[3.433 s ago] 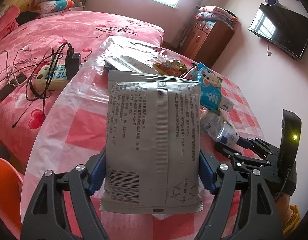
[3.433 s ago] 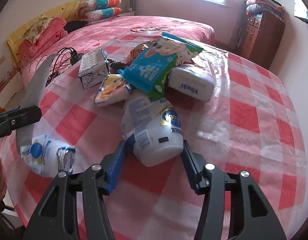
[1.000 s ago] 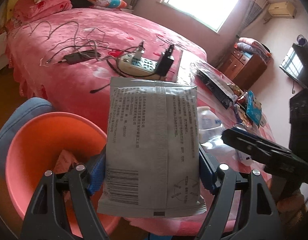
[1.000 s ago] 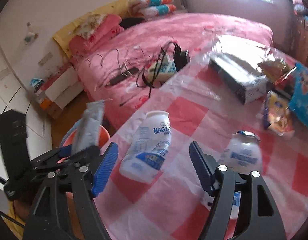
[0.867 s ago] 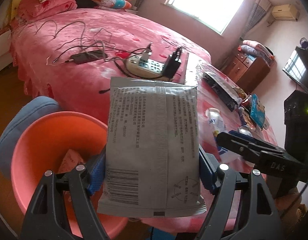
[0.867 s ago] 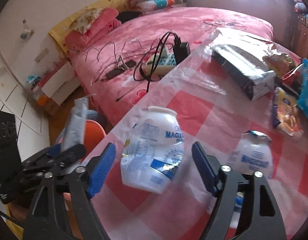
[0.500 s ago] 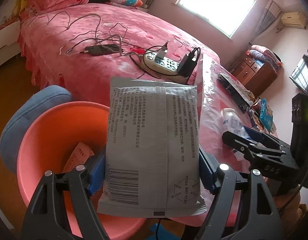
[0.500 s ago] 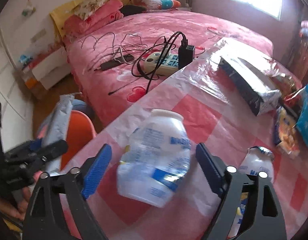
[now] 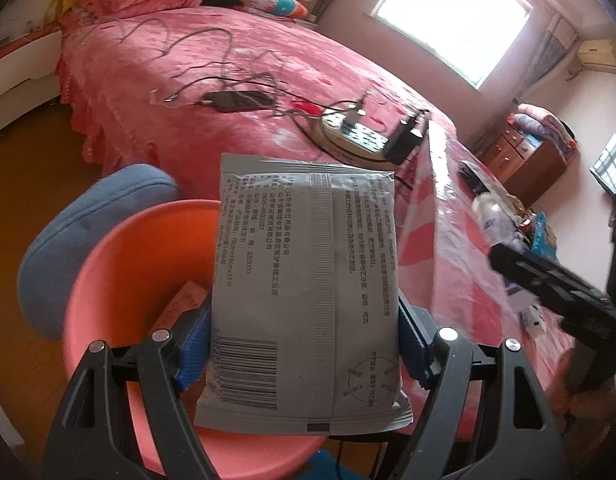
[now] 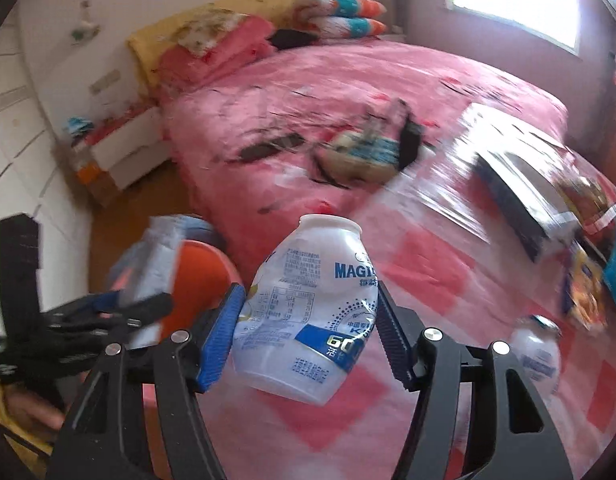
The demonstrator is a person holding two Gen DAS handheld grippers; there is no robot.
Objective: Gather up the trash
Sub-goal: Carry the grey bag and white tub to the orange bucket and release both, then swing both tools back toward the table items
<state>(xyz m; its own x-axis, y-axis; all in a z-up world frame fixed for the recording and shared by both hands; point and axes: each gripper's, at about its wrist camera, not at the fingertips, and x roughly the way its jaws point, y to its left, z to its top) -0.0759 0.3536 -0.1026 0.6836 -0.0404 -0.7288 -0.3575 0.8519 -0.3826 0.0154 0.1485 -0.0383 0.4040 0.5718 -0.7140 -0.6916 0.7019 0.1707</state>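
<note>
Carrying trash to the bin: the left tongs (image 9: 300, 354) are gripping a grey packet (image 9: 304, 292) above the orange bin (image 9: 120, 264), which calls for letting go. The right tongs (image 10: 308, 336), having just been closing, are clamping a white bottle (image 10: 308, 320) over the table (image 10: 408, 264). Beyond, blur is obscuring the bed clutter.

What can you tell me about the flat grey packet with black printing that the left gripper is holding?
The flat grey foil-like packet is a sealed pouch with a vertical back seam, black printed text, a barcode at lower left and a round symbol at lower right. It stands upright between the blue pads of the left gripper, which press its two side edges. It hangs over the round orange plastic basin, beside the table's edge.
</note>
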